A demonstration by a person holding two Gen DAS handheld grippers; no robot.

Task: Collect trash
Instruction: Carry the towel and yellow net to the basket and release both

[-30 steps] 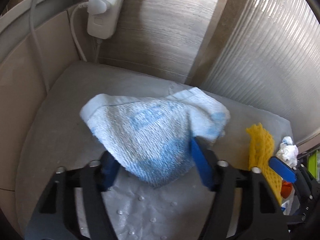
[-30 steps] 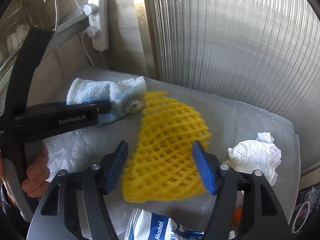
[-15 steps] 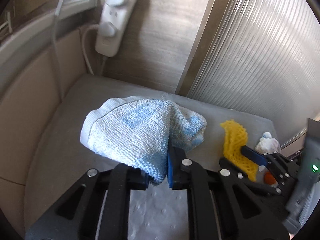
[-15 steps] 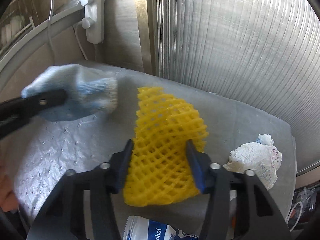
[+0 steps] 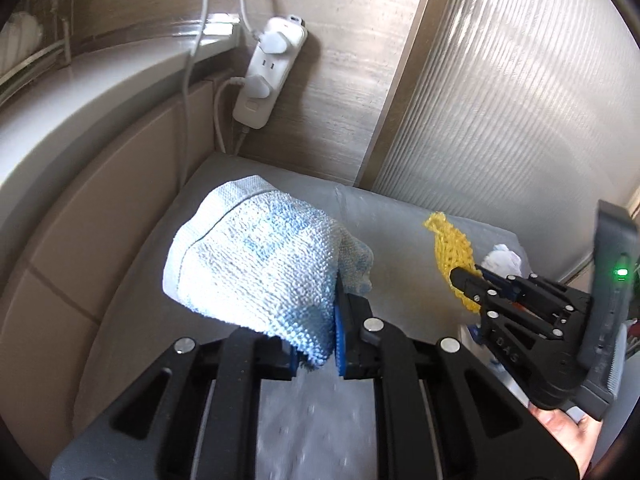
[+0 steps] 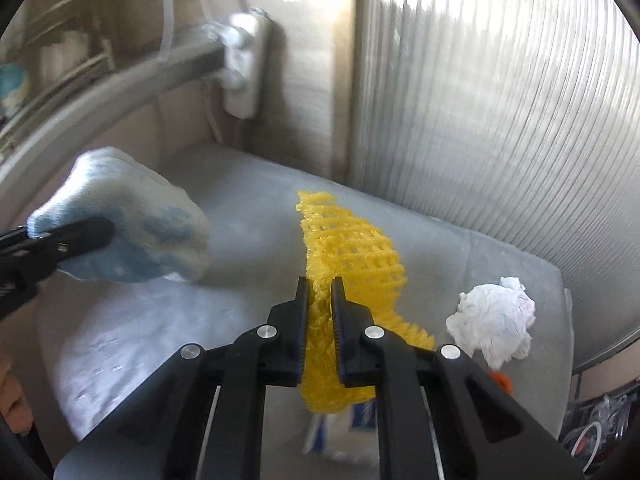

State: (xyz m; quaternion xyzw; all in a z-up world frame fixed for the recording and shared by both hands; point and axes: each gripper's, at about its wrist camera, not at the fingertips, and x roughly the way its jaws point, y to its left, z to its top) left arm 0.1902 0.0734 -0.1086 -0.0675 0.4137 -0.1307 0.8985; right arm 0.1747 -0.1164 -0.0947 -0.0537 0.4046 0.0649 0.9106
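My left gripper (image 5: 316, 340) is shut on a blue and white terry cloth (image 5: 256, 264) and holds it above the grey table (image 5: 400, 248). The cloth also shows at the left of the right wrist view (image 6: 132, 220). My right gripper (image 6: 320, 304) is shut on a yellow foam net (image 6: 352, 252) and lifts it off the table (image 6: 256, 208). The net also shows in the left wrist view (image 5: 452, 244), with the right gripper (image 5: 464, 280) on it. A crumpled white tissue (image 6: 494, 316) lies on the table to the right of the net.
A white power strip (image 5: 268, 72) with cables hangs on the back wall. A ribbed translucent panel (image 6: 500, 92) bounds the table at the right. A white and blue wipes packet (image 6: 352, 420) lies under the net near the front edge. A small orange thing (image 6: 500, 380) lies by the tissue.
Both grippers went from open to shut: the left closed on the cloth and lifted it, the right closed on the yellow net and raised it. Both views pulled back and up.
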